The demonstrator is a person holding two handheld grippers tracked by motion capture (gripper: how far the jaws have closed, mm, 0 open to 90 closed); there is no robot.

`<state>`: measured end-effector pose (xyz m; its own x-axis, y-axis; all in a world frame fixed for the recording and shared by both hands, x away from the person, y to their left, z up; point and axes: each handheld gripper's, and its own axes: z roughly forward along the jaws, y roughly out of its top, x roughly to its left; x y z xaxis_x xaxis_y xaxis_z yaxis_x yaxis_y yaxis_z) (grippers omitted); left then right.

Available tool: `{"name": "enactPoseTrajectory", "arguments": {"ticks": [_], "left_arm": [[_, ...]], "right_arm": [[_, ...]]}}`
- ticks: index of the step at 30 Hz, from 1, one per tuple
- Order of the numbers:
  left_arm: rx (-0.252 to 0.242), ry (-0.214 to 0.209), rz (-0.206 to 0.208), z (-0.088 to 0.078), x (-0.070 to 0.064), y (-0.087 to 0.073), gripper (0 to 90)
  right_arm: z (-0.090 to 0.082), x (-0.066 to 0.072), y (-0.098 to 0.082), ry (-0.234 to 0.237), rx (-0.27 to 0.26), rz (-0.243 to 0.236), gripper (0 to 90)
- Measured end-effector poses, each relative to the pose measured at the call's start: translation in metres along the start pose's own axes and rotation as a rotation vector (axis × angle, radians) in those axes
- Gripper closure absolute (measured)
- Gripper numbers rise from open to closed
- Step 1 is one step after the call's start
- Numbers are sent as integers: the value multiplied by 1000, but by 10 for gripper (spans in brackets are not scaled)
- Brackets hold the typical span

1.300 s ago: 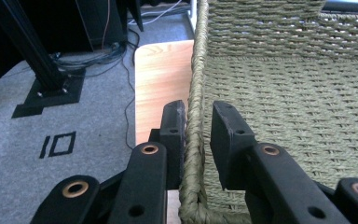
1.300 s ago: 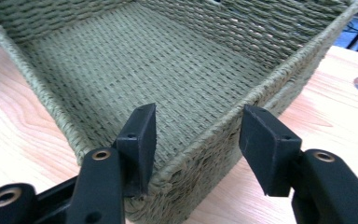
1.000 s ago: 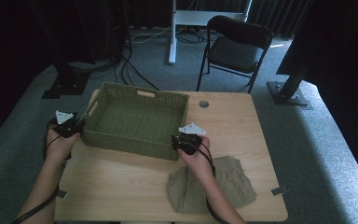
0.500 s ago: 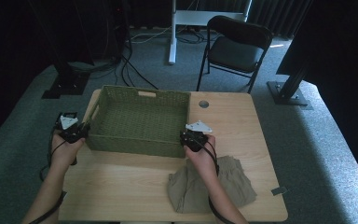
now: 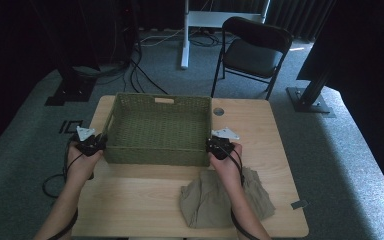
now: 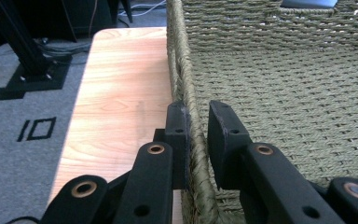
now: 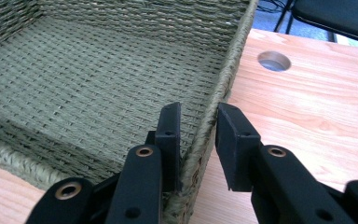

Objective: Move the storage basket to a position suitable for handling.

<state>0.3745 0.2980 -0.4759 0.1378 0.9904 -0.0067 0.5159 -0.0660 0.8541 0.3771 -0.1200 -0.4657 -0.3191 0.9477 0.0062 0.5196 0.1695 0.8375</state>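
A green woven basket stands empty on the wooden table. My left gripper is shut on the rim of its left wall near the front corner. In the left gripper view the pads squeeze the braided rim. My right gripper straddles the right wall near the front corner. Its jaws have just been closing with the basket's rim between them. The inner pad lies against the wall, while a thin gap remains at the outer pad.
A crumpled khaki cloth lies at the table's front right, partly under my right forearm. A round cable hole sits behind the basket's right corner. A black folding chair stands beyond the table.
The basket has slid to the right and squared up with the table. Both hands moved right with it. The right gripper's jaws have narrowed around the right wall.
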Motion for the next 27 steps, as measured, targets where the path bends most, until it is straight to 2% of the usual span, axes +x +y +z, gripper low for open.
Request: {"name": "enactPoseTrajectory", "arguments": {"ticks": [4, 9, 12, 16, 18, 19, 21, 27], "left_arm": [[4, -10, -4, 2, -9, 1, 797], [1, -16, -17, 6, -23, 3, 798], [5, -9, -5, 9, -31, 5, 797], [9, -20, 8, 12, -40, 7, 797], [9, -20, 8, 12, -40, 7, 797], [6, -31, 7, 14, -45, 8, 797], [8, -34, 12, 15, -49, 9, 797], [11, -47, 27, 17, -63, 10, 797]], "right_arm": [[0, -9, 1, -14, 11, -2, 725], [-2, -19, 0, -58, 9, 12, 746], [-3, -25, 0, -75, 9, 17, 751], [-5, -34, 0, -85, 19, 21, 756], [-5, -36, -1, -88, 20, 24, 756], [-5, -36, -1, -88, 20, 24, 757], [-7, -47, -2, -99, 18, 38, 764], [-9, -57, -4, -115, 16, 47, 772]]}}
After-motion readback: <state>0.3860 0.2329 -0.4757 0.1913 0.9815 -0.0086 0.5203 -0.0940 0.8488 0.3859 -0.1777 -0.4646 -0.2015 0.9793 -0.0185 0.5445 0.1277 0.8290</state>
